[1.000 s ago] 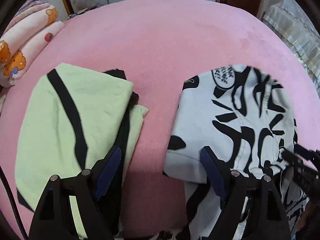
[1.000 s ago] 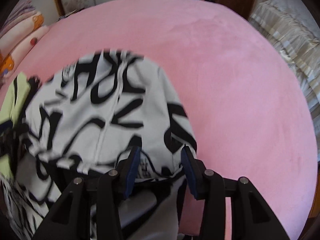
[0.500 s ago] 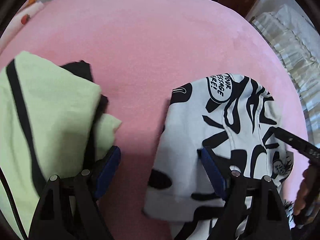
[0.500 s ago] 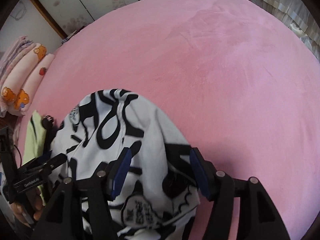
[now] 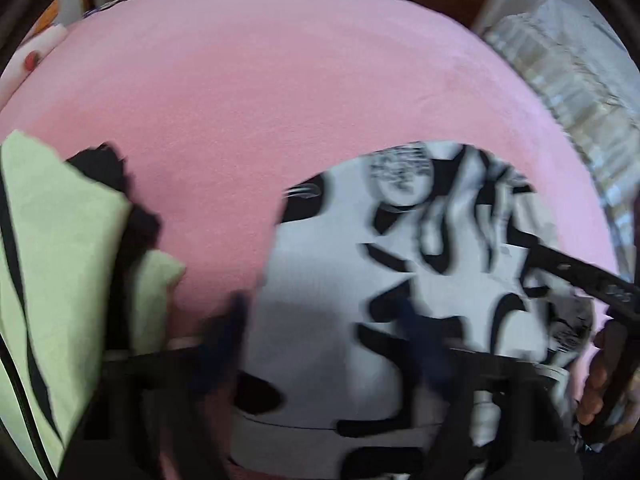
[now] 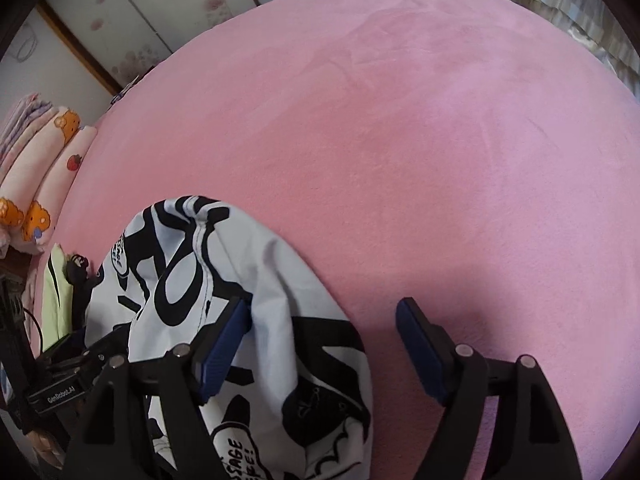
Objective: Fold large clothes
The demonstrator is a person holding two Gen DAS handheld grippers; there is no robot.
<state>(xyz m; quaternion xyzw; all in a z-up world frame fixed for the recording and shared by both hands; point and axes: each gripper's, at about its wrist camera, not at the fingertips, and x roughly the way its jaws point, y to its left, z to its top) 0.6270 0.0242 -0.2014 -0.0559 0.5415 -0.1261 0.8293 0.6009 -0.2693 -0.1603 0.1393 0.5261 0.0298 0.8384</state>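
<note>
A white garment with bold black print (image 5: pixel 332 280) lies bunched on the pink bed (image 5: pixel 280 100). My left gripper (image 5: pixel 324 340) is low over its near left edge, blurred. Its jaws are closing, still apart, with the fabric between them. In the right wrist view the same garment (image 6: pixel 256 280) sits at the lower left. My right gripper (image 6: pixel 324 336) is open and still opening; its left finger (image 6: pixel 224 340) is over the cloth and its right finger (image 6: pixel 420 348) over bare bed, with nothing gripped. A folded pale green garment with black stripes (image 5: pixel 60 260) lies to the left.
The right gripper's black frame (image 5: pixel 580 276) and the hand holding it (image 5: pixel 608 380) cross the garment's right side. Rolled bedding with bear prints (image 6: pixel 32 184) lies at the bed's left edge, and striped bedding (image 5: pixel 560 80) at the right. Flowered sliding doors (image 6: pixel 160 12) stand behind.
The right jaws have widened and let go of the white garment, and that gripper has rolled and shifted right. The left gripper has come down over the garment's left edge.
</note>
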